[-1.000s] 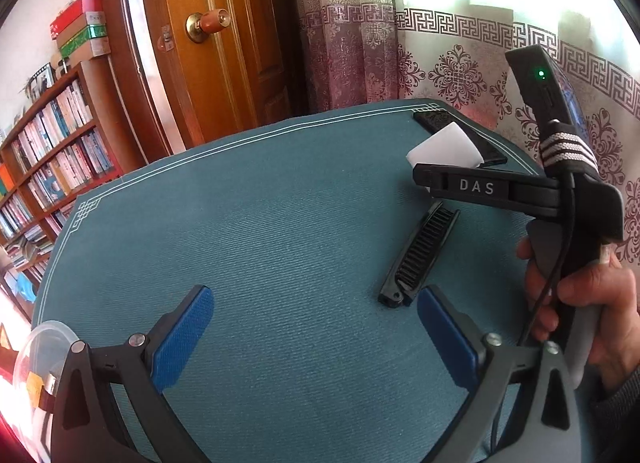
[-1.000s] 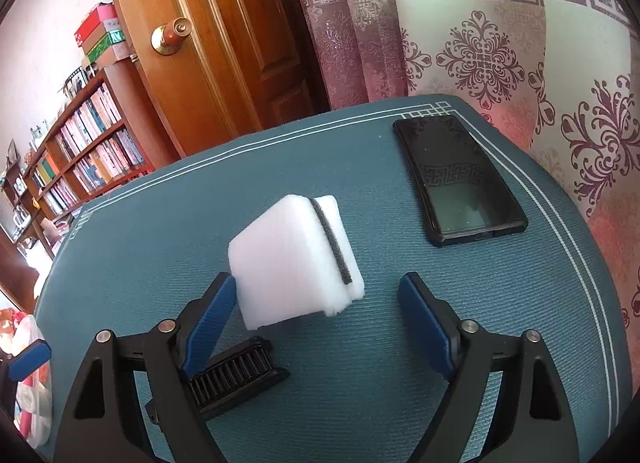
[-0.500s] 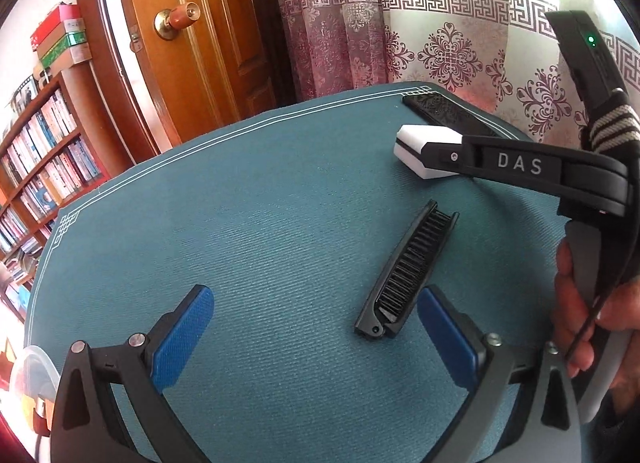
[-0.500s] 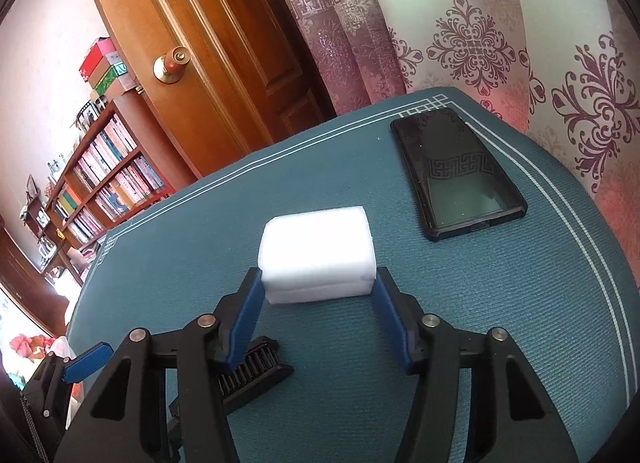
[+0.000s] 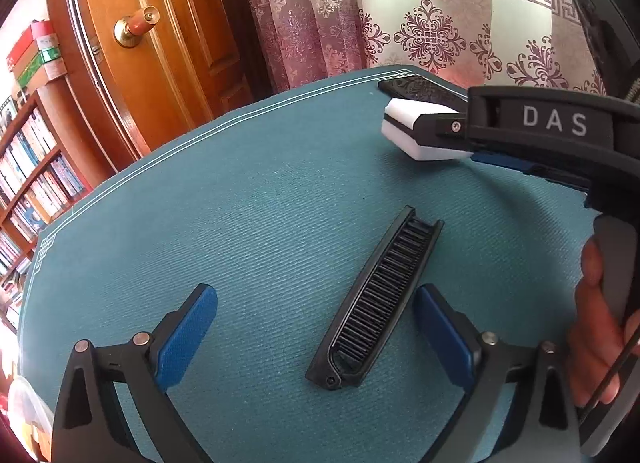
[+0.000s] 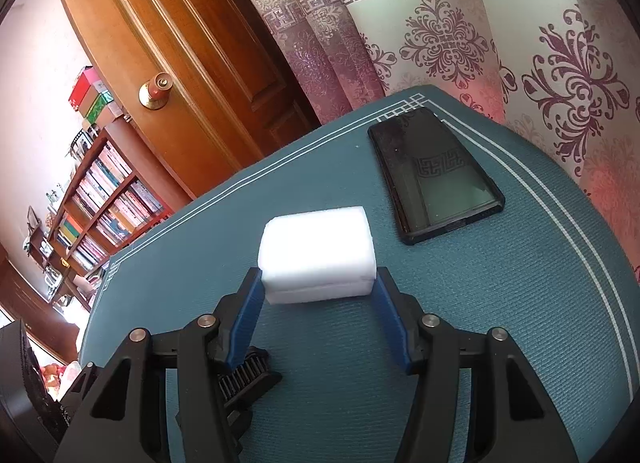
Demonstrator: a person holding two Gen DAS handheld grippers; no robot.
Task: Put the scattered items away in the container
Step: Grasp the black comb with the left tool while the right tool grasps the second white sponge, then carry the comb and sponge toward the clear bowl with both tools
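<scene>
Gripping white sponge (image 6: 318, 251) w/ both pads, right gripper (image 6: 319, 295) sits near table's (image 5: 240, 223) far right corner beside phone (image 6: 436, 179); left gripper (image 5: 316, 339) spread wide, black comb (image 5: 378, 303) btwn fingers.

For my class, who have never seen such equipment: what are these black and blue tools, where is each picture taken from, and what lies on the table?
There is no robot here. A person holds a hand tool in each hand, each ending in a two-fingered claw with blue pads, and each carrying a camera that looks forward along its fingers. One picture comes from the left claw, the other from the right claw. On the teal table mat lie a black comb and a dark phone. The right claw is closed on a white sponge block. The left claw is open, with the comb lying between its fingers. A hand grips the right tool's handle.
</scene>
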